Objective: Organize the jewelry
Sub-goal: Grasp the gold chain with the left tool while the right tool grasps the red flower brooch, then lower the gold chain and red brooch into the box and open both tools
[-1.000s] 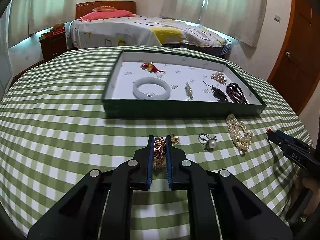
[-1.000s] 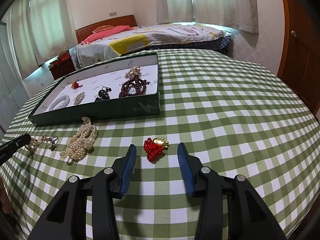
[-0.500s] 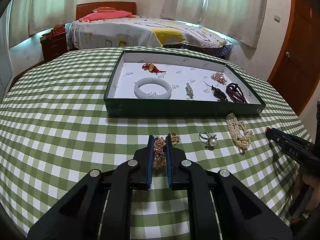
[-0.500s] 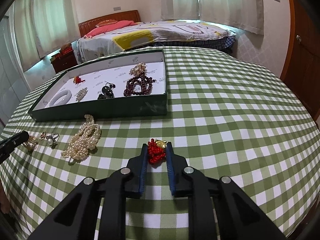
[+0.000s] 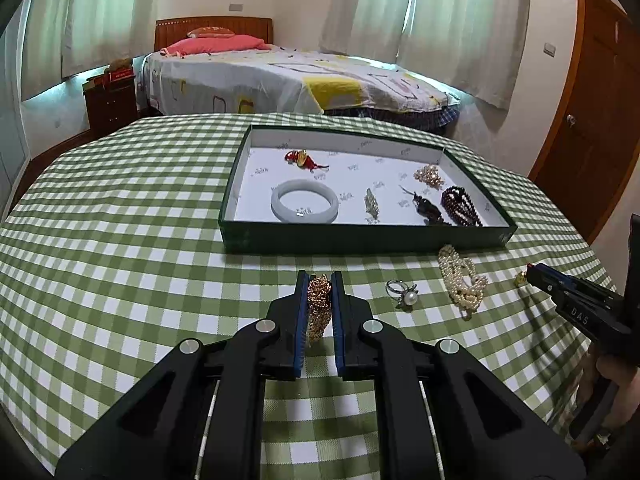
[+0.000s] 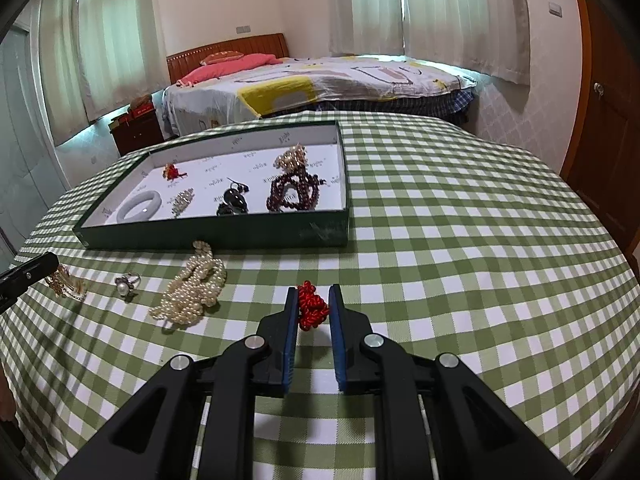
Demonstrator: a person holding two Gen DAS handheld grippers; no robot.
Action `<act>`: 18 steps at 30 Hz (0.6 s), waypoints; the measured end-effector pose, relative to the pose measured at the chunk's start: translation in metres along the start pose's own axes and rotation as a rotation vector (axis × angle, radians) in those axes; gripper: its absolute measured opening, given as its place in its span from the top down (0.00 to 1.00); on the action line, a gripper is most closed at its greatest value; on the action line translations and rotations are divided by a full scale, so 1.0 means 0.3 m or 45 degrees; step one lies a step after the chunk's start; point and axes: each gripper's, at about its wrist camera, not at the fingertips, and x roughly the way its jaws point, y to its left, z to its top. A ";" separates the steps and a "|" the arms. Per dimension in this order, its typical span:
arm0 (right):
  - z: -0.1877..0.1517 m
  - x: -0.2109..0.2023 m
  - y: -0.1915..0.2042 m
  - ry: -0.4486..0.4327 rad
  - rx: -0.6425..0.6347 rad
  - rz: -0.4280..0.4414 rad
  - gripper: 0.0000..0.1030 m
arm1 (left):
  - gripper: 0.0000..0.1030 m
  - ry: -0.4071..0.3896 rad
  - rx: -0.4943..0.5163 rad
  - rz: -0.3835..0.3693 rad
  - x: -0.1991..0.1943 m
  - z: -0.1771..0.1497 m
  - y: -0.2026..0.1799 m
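My left gripper (image 5: 319, 280) is shut on a gold chain bracelet (image 5: 318, 305) and holds it above the checked tablecloth, in front of the green tray (image 5: 360, 240). My right gripper (image 6: 313, 294) is shut on a red knotted cord ornament (image 6: 311, 305), lifted off the cloth. The tray (image 6: 216, 236) holds a white jade bangle (image 5: 304, 206), a red charm (image 5: 301, 158), a silver brooch (image 5: 371, 202), a dark pendant (image 5: 429, 208), a dark red bead bracelet (image 5: 459, 205) and a small pearl cluster (image 5: 429, 175). A pearl ring (image 5: 403, 293) and a pearl necklace (image 5: 461, 280) lie on the cloth.
The table's green-and-white cloth (image 6: 460, 240) stretches to the right of the tray. A bed (image 5: 288, 80) stands behind the table, a wooden door (image 5: 596, 128) at the right. In the right wrist view the left gripper's tip (image 6: 28, 272) shows at the left edge, the ring (image 6: 126, 285) and pearls (image 6: 194, 290) beside it.
My right gripper has closed on the red cord ornament and lifted it. My left gripper has raised the gold bracelet off the cloth and drawn back from the tray.
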 end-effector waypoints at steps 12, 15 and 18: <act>0.044 -0.081 0.042 -0.078 -0.024 0.029 0.85 | 0.89 -0.070 -0.001 -0.026 -0.067 0.043 -0.017; 0.058 -0.097 0.054 -0.094 -0.024 0.043 0.85 | 0.89 -0.080 -0.002 -0.034 -0.073 0.053 -0.021; 0.076 -0.107 0.068 -0.108 -0.024 0.063 0.85 | 0.89 -0.093 -0.008 -0.044 -0.077 0.071 -0.022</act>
